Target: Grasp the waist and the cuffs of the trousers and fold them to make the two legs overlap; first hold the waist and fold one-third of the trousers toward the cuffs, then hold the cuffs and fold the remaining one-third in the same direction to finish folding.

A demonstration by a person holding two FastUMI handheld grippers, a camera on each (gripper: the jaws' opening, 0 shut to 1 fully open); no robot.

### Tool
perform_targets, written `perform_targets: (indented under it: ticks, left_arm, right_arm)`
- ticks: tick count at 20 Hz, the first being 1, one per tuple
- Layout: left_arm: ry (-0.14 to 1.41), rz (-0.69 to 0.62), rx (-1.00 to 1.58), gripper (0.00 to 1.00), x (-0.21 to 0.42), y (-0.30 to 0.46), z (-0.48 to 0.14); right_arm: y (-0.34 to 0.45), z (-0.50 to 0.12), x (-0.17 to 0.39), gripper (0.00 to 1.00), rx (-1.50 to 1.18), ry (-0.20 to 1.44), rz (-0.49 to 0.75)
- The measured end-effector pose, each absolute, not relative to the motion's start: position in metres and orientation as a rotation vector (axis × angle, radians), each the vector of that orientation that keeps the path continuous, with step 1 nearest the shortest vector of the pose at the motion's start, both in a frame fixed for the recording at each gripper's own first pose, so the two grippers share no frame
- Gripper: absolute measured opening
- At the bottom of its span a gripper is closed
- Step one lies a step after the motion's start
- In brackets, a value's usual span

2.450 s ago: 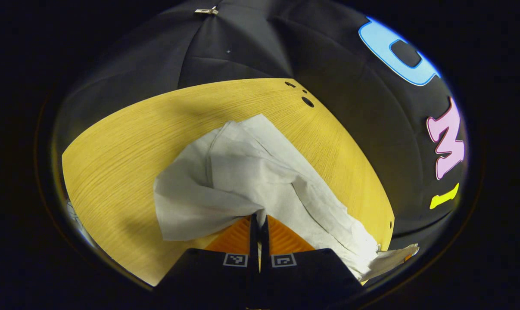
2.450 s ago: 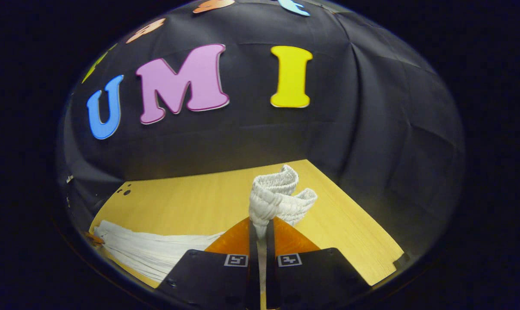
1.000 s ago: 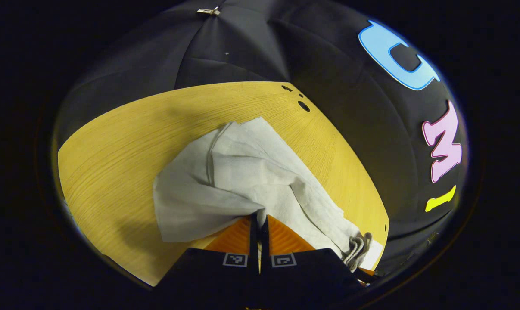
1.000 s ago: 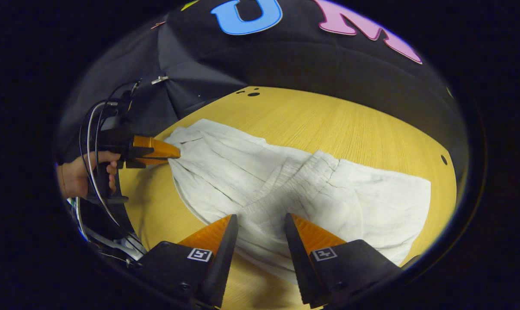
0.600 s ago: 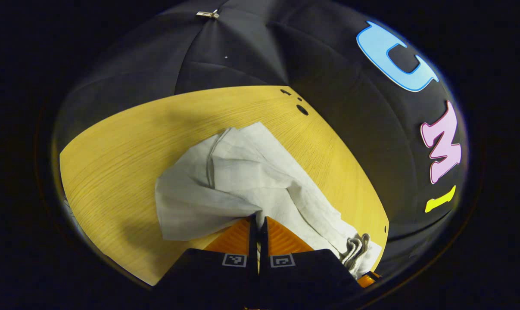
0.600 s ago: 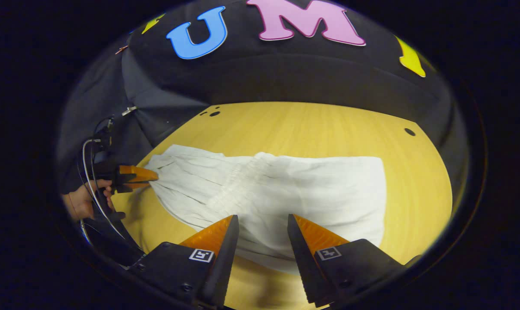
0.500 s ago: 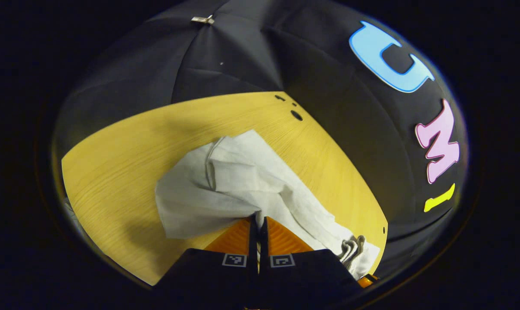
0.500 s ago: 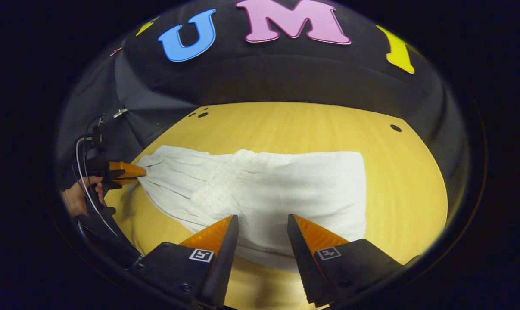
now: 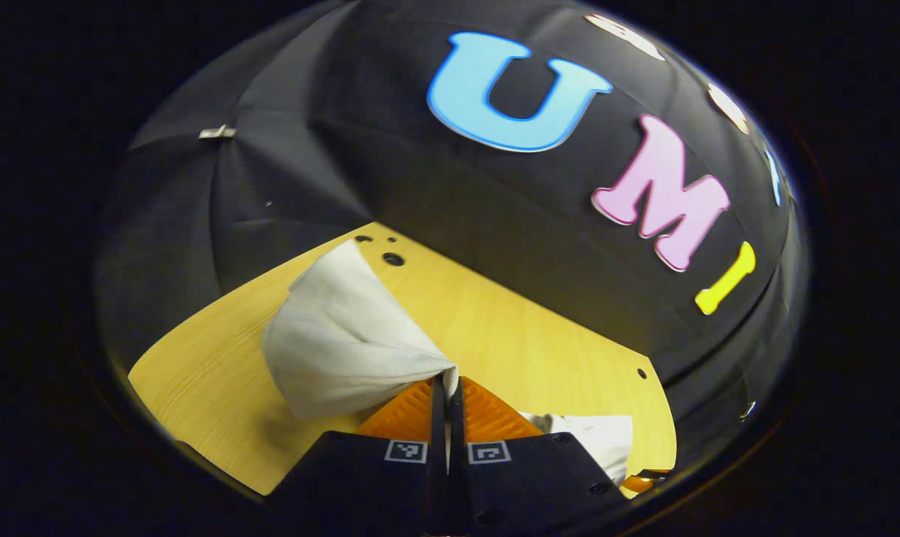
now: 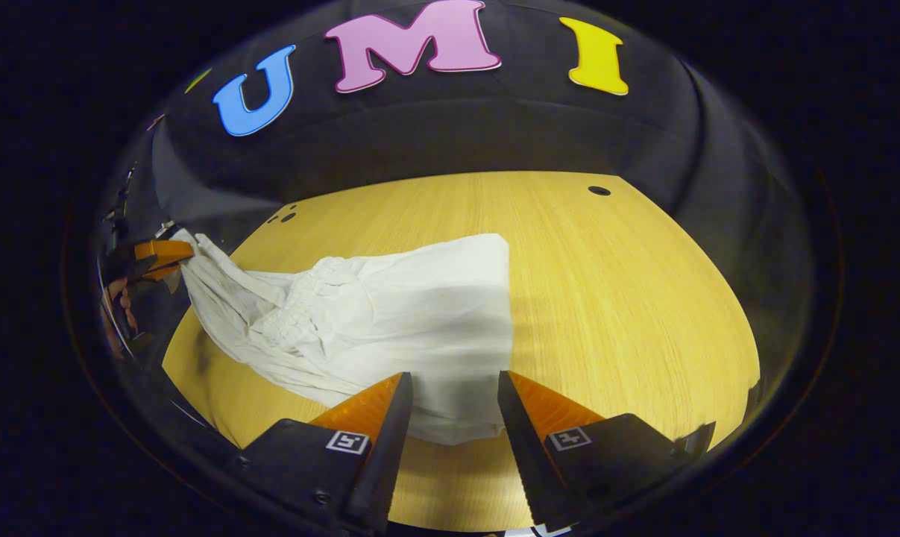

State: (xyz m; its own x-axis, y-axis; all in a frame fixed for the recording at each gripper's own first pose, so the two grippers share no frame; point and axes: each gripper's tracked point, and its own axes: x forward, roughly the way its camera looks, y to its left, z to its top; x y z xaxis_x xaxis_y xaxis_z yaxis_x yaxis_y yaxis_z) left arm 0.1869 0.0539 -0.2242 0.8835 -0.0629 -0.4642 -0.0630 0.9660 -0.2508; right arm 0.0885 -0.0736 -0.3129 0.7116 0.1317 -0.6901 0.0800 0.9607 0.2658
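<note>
A: What's nearest in the left gripper view?

B: The left tool (image 9: 447, 384), bottom centre of the frame. Its fingers are pressed together w/ a pinch of white cloth between the tips. That cloth is the cuff end of the trousers (image 9: 338, 343), lifted and fanning up toward the upper left of the tool. Another bit of white fabric sits lower right, just past the tool body.

A: And beyond that?

B: The yellow wood-grain worktop (image 9: 494, 328), w/ small dark holes (image 9: 392, 259) near its far corner. Behind it, the black cloth booth wall (image 9: 285, 179).

A: Now the right gripper view, near to far?

B: The right tool (image 10: 453, 391), bottom centre, fingers spread wide apart, gripping nothing. Its tips hover at the near edge of the trousers (image 10: 412, 313). The garment lies mid-frame on the worktop (image 10: 614, 298): the right part flat, w/ a straight edge; a gathered waistband (image 10: 308, 298) lies left of centre on top.

A: Farther off?

B: From there the cloth stretches up to the far left of the frame, where the left tool (image 10: 181, 252) pinches the end, raised off the worktop. A hand (image 10: 125, 306) shows below it at the frame edge, blurred. A dark hole (image 10: 599, 191) marks the worktop's far right.
</note>
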Motion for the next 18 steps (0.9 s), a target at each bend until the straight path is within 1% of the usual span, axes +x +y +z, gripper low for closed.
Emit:
perform_targets:
  ticks: [4, 8, 11, 14, 18]
  left_arm:
    - [0.479, -0.132, -0.195, 0.05, 0.186, -0.025, -0.216]
    - [0.517, -0.268, -0.105, 0.05, 0.178, -0.103, -0.238]
    - [0.554, -0.354, -0.013, 0.05, 0.166, -0.148, -0.266]
    - [0.611, -0.407, 0.053, 0.06, 0.154, -0.175, -0.303]
    - [0.707, -0.421, 0.106, 0.05, 0.135, -0.185, -0.355]
  right_arm:
    - [-0.102, -0.309, 0.09, 0.72, 0.298, 0.761, -0.017]
    - [-0.129, -0.309, 0.089, 0.72, 0.3, 0.756, -0.058]
    - [-0.148, -0.313, 0.085, 0.72, 0.313, 0.757, -0.095]
    - [-0.168, -0.319, 0.078, 0.72, 0.32, 0.763, -0.127]
    - [-0.188, -0.328, 0.069, 0.72, 0.34, 0.777, -0.168]
